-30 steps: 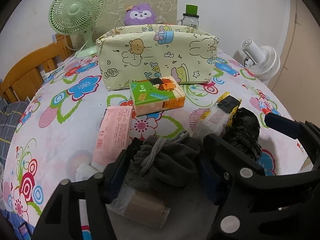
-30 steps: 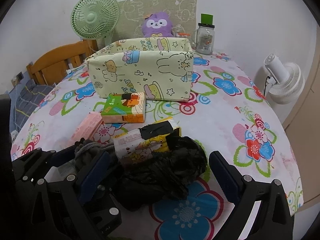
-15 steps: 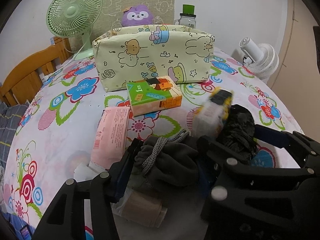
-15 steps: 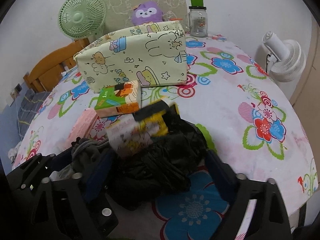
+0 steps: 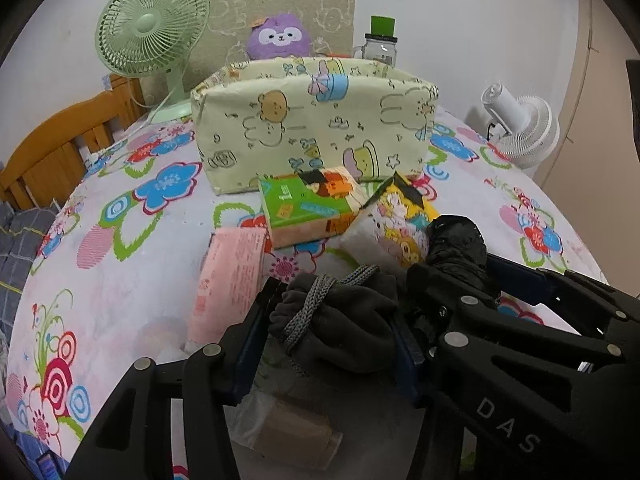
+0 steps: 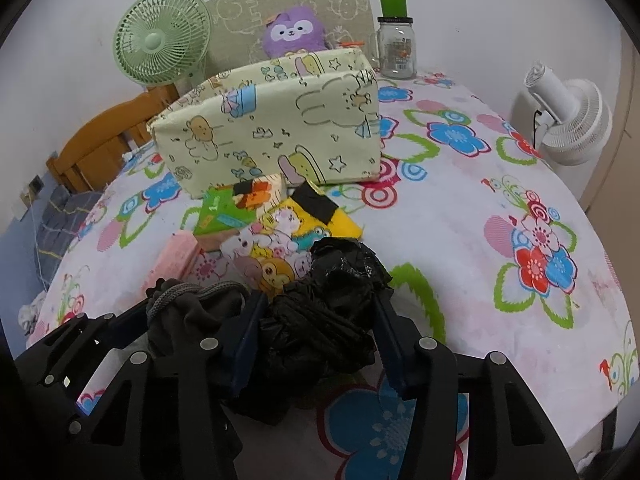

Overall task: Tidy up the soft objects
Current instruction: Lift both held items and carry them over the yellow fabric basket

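Observation:
My left gripper is shut on a dark grey drawstring pouch at the table's front. My right gripper is shut on a crumpled black plastic bag, right beside the left one. The pouch also shows in the right wrist view, and the black bag in the left wrist view. Ahead lie a yellow cartoon tissue pack, a green tissue pack and a pink pack. Behind them stands an open cartoon-print fabric bin.
A green fan, a purple plush and a glass jar stand at the back. A white fan is off the right edge. A clear-wrapped brown roll lies under my left gripper. A wooden chair is at left.
My right gripper has closed its fingers onto the black bag. The yellow tissue pack has been nudged and turned. The left gripper still holds the pouch, and has lifted slightly.

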A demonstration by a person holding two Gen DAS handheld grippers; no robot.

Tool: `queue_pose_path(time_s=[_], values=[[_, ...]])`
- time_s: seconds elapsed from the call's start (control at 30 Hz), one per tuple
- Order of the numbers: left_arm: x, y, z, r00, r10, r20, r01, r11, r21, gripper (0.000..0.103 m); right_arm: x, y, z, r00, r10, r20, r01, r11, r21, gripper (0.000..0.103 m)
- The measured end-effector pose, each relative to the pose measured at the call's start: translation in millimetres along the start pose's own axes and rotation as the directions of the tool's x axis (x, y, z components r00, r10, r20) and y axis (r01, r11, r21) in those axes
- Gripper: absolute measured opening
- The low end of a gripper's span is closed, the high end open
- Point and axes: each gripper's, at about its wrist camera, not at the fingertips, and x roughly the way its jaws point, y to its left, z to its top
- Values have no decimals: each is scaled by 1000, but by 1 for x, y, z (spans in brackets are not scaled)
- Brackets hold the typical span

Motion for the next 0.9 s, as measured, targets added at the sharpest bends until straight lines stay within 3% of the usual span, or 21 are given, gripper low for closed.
queue_pose_path(time_s=[0.9], values=[[-44,4,43,993,1,116,-2,1000,5,56,-47,16,43,992,-11,129,14,1000,-21,55]])
